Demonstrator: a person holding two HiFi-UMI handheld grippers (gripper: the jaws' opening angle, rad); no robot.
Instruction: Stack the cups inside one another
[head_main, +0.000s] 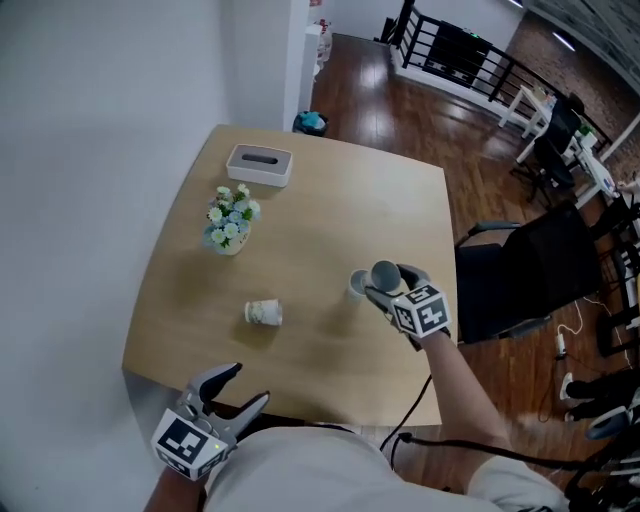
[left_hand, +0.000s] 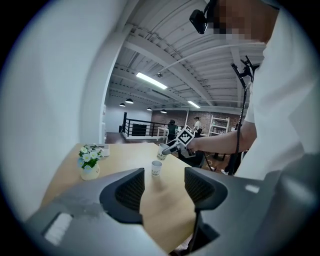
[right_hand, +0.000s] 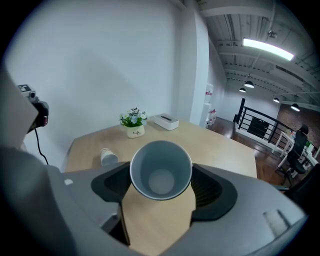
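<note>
Counter of pale wood fills the head view. At its near left edge, the left gripper hovers with jaws apart and nothing between them. Farther back stand flowers and a box. A loose cup sits left of centre, well apart from both grippers. To the right, the right gripper clamps the held cup by its sides above the counter, with its mouth facing the gripper's camera. A chair stands past the right edge.
</note>
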